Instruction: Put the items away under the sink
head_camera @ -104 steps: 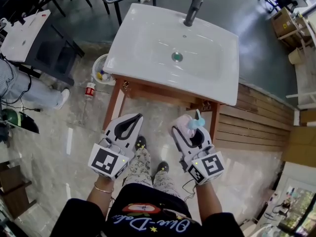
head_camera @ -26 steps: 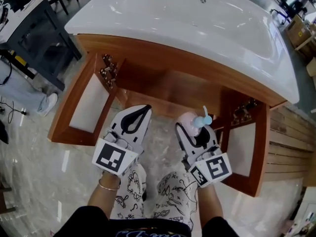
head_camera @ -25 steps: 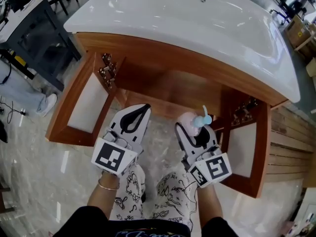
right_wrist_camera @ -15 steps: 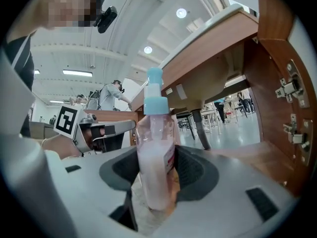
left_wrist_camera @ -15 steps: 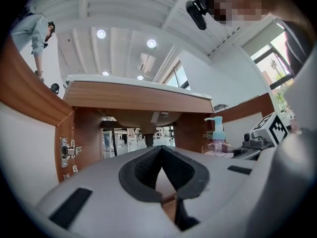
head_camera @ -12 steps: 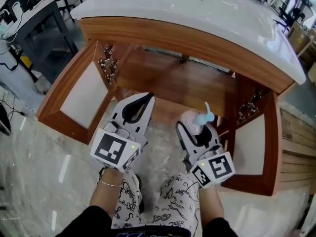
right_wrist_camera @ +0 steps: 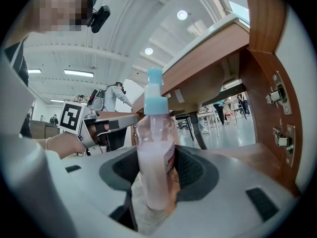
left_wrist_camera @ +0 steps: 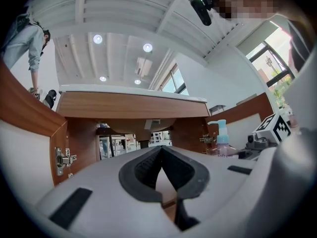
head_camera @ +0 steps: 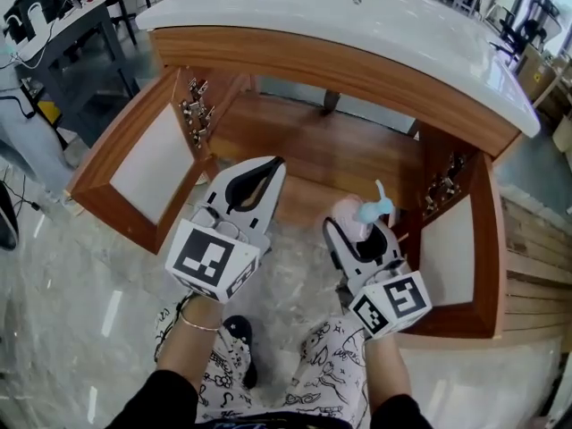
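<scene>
Now, at lower centre of the head view, the right gripper [head_camera: 359, 229] pinches a pink pump bottle [head_camera: 349, 214] upright btw its jaws (blue pump head on top), just in front of the open cabinet [head_camera: 313, 146] under the sink [head_camera: 357, 21]. The bottle looks clear of the cabinet floor, though the angle is poor. The left gripper [head_camera: 268, 170], beside it at frame left, has its jaws pressed together w/ nothing btw them. Both cabinet doors [head_camera: 143, 164] stand wide.
</scene>
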The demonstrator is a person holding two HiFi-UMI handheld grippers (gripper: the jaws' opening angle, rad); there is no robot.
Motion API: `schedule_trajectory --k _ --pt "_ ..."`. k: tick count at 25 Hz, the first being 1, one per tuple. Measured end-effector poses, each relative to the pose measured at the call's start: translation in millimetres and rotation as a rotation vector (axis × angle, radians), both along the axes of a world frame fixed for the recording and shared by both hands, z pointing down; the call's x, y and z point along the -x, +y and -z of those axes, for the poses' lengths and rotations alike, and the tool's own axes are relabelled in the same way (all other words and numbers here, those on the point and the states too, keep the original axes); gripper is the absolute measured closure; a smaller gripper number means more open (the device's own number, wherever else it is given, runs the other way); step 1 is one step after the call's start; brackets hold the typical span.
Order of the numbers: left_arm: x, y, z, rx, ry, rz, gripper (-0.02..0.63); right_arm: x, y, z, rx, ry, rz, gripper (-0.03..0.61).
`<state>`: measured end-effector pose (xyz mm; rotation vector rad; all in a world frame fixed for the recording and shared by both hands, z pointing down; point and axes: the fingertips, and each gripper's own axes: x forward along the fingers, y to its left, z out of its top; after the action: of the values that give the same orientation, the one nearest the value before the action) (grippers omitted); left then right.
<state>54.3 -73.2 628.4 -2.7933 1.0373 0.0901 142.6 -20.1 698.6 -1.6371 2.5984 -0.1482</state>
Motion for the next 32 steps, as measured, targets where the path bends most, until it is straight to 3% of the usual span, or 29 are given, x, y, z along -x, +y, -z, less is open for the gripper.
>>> schedule_trajectory --k 8,13,32 --pt "10 17 -20 0.035 0.01 -0.023 0.606 6 -3 4 -0.013 0.032 0.012 0.367" --pt "22 9 -20 0.04 0.035 0.017 0.606 8 -11 7 -0.021 0.025 0.019 0.367" --pt "29 19 -15 0.07 0.087 0.022 0.606 -8 -55 24 -0.038 0.107 -0.05 0.367"
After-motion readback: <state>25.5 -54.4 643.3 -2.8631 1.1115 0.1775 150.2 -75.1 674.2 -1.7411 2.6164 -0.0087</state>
